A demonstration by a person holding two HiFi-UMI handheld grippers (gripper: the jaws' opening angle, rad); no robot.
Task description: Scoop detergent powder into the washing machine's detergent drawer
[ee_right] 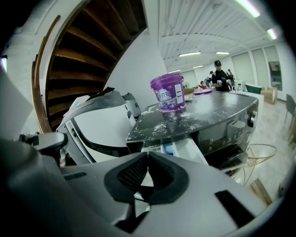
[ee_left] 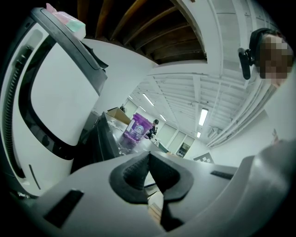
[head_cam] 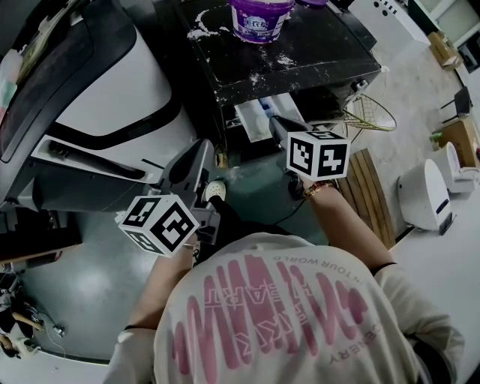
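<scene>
Left gripper (ee_left: 149,157) and right gripper (ee_right: 147,157) both have jaws together, empty. The purple plastic detergent tub (head_cam: 261,19) stands at twelve o'clock, above the open white detergent drawer (head_cam: 259,116). Scooping looks not yet begun.

At my twelve o'clock, the washing machine's black top (head_cam: 315,52) carries a purple detergent tub (head_cam: 261,16). White powder (head_cam: 201,30), probably spilled detergent, lies scattered around the tub, thickest at its nine o'clock.

Left gripper view: grey two-jaw left gripper (ee_left: 149,159), jaws together, nothing between them.
Beyond the tips we see a purple plastic tub (ee_left: 137,129) upright on a dark flat top (ee_left: 111,135).
</scene>
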